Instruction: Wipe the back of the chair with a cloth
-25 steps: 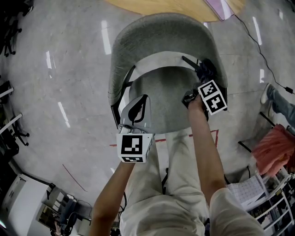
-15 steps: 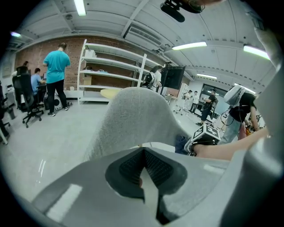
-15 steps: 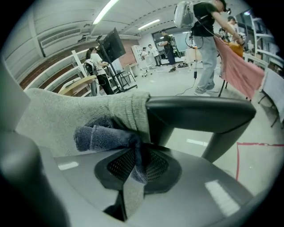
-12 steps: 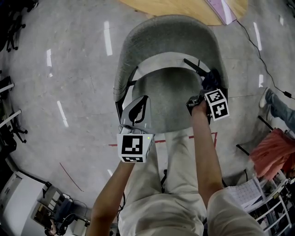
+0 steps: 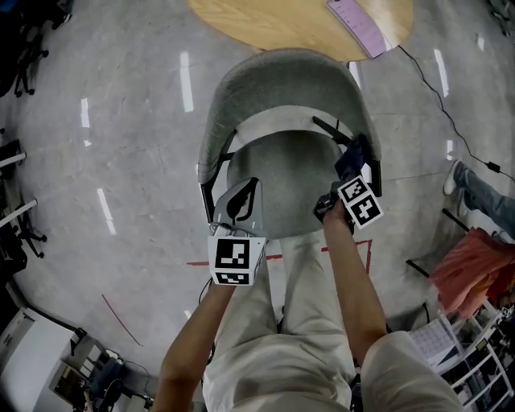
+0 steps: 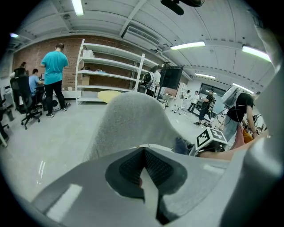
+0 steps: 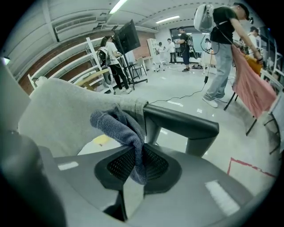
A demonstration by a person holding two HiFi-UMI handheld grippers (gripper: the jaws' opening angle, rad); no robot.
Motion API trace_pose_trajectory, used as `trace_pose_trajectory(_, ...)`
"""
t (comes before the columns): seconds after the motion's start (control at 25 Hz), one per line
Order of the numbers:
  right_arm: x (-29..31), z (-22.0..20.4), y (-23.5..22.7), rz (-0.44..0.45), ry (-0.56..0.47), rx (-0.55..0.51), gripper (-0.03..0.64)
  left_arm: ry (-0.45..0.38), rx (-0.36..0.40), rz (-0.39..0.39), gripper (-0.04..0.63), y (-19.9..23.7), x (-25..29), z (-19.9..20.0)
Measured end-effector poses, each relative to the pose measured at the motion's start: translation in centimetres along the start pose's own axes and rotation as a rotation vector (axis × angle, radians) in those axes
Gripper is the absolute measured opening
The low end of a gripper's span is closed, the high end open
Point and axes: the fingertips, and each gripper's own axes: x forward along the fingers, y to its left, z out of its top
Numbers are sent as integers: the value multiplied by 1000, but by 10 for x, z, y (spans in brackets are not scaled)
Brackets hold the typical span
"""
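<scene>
**Blue-grey cloth pinched, poised at the backrest's right end**

Nearest the person, the left gripper (image 5: 244,189) hangs over the seat's (image 5: 290,177) front-left, jaws pressed together on nothing, seemingly parked clear of the work. Further out, the right gripper (image 5: 355,154) pinches the cloth (image 7: 119,123), its bulk bunched ahead of the jaws, likely so a soft wad meets the upholstery. It sits beside the black armrest (image 7: 184,120), near the grey fabric backrest (image 5: 273,79); contact is unclear. Beyond stands a wooden tabletop (image 5: 282,20).
</scene>
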Motion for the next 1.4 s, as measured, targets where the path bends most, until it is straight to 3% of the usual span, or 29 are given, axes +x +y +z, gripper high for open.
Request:
trace_pose_trajectory(0.24, -32, -2, 29, 74, 47, -91, 71, -4, -22, -9, 0, -9, -19, 23)
trace_pose_trajectory(0.72, -110, 36, 99, 314, 52, -256, 71, -73, -52, 8, 0, -23, -60, 90)
trace_pose_trajectory(1.0, -172, 67, 144, 505, -17, -497, 72, -62, -92, 10, 0, -38, -76, 126)
trace_pose_trajectory(1.4, -263, 120, 184, 690, -68, -531, 72, -139, -77, -36, 0, -76, -104, 186)
